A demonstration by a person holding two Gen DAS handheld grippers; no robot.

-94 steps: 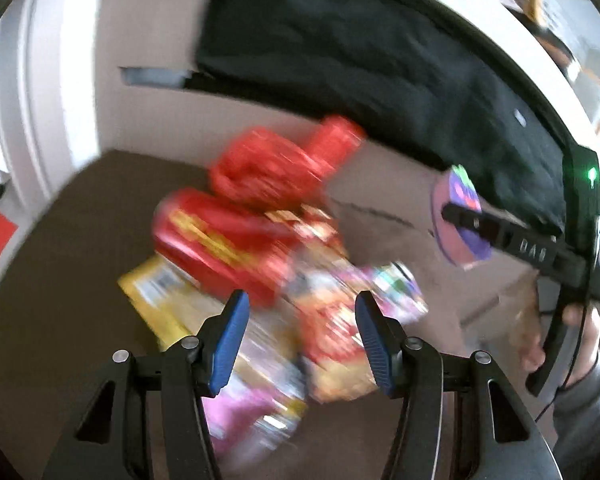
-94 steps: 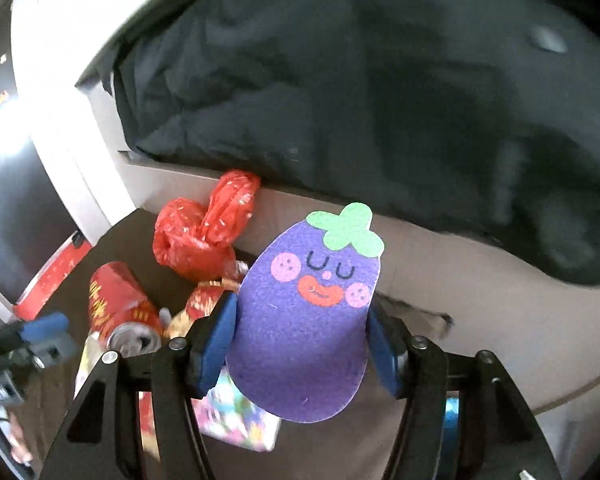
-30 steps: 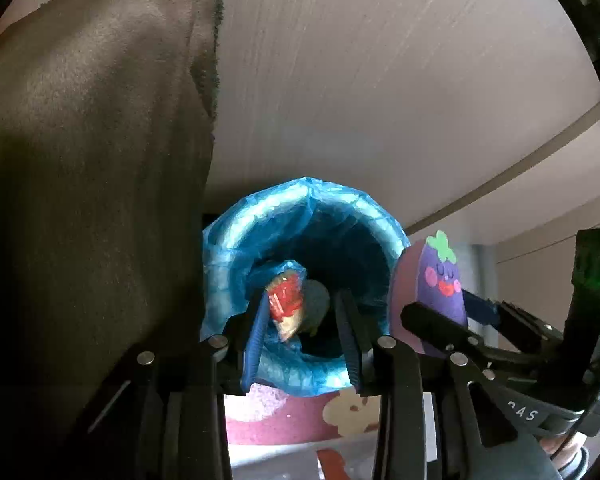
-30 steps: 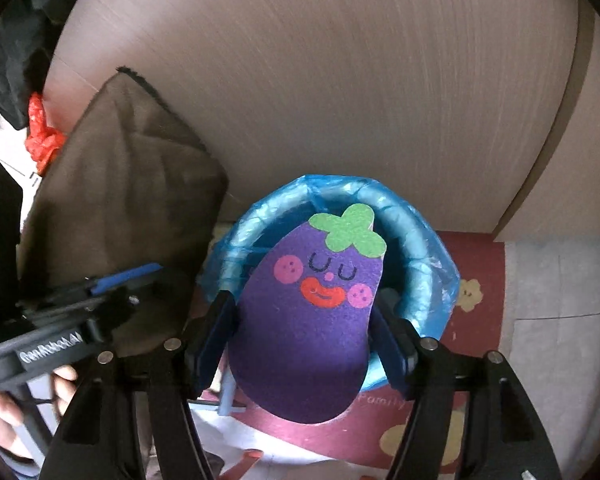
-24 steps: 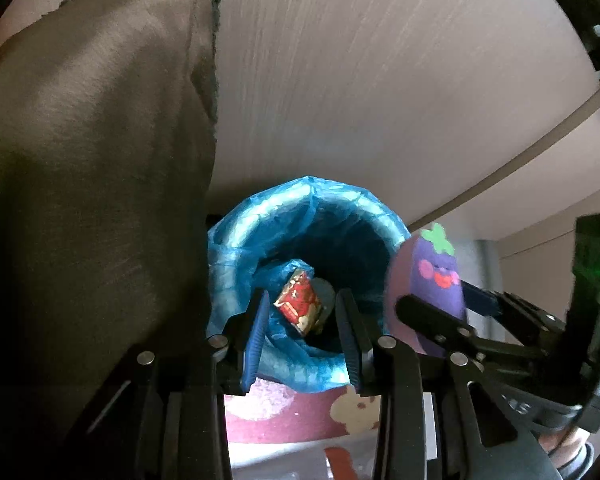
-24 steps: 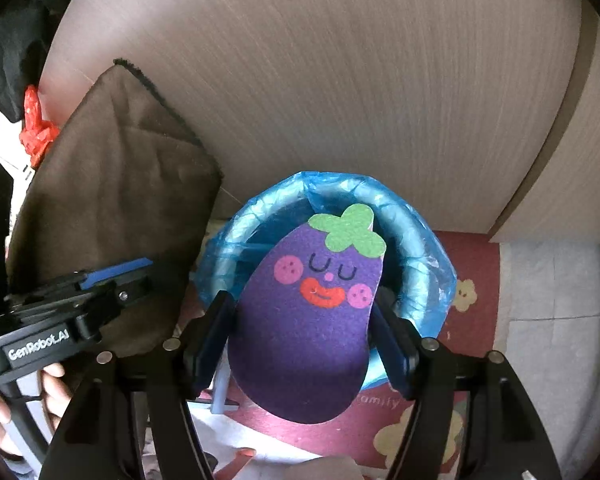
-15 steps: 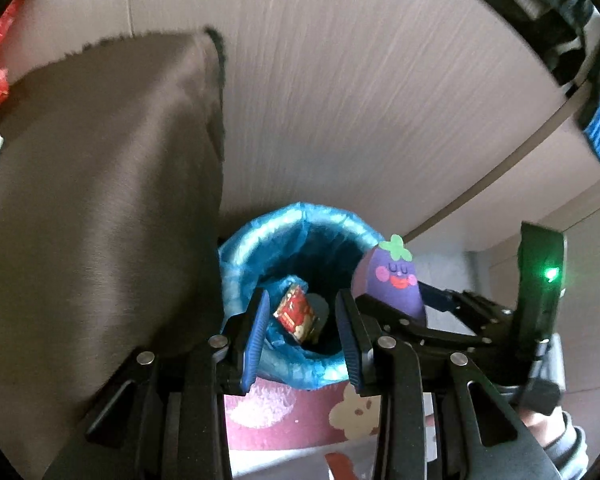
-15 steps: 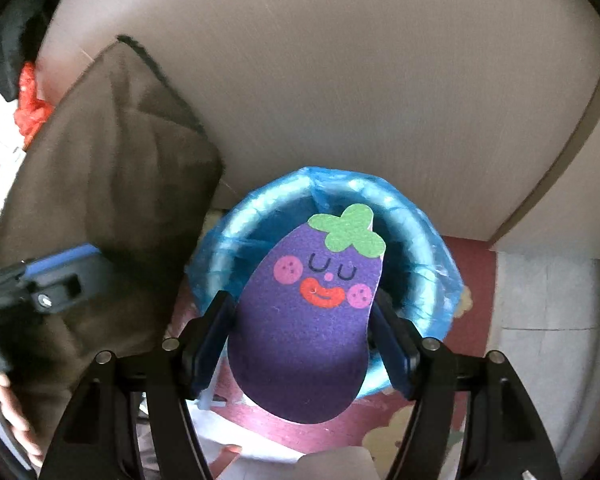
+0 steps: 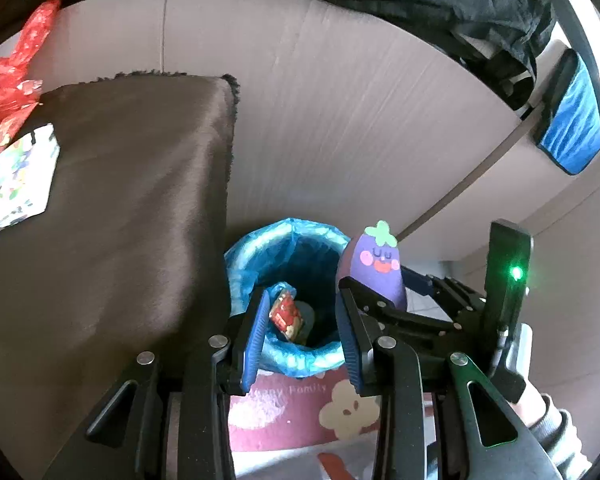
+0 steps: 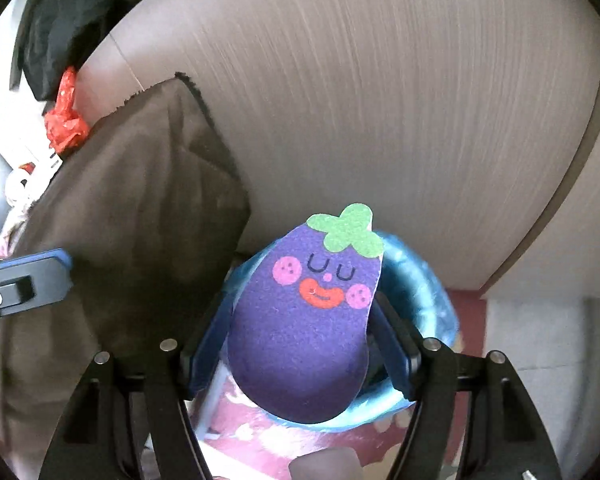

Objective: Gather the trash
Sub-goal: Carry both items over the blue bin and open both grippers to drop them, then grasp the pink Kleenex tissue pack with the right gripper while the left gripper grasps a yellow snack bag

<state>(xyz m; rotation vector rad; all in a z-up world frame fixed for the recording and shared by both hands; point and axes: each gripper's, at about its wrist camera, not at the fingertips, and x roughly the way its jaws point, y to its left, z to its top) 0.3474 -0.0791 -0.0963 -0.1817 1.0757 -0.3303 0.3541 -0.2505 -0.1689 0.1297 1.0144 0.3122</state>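
Purple felt eggplant cutout (image 10: 300, 320), clamped in the right claw (image 10: 300, 344), could snag the blue-lined bin's (image 9: 288, 236) rim; left claw (image 9: 302, 332) gapes empty.

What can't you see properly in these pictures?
- Right wrist view: the eggplant sponge in the right tongs hides the inside of the blue-lined trash bin.
- Left wrist view: the bin's bottom is dark beyond the red wrapper; the left tongs hide its near rim.
- The colourful packet is cut off by the left edge.

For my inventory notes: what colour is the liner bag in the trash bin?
The liner bag is shiny blue; it shows best in the left wrist view.
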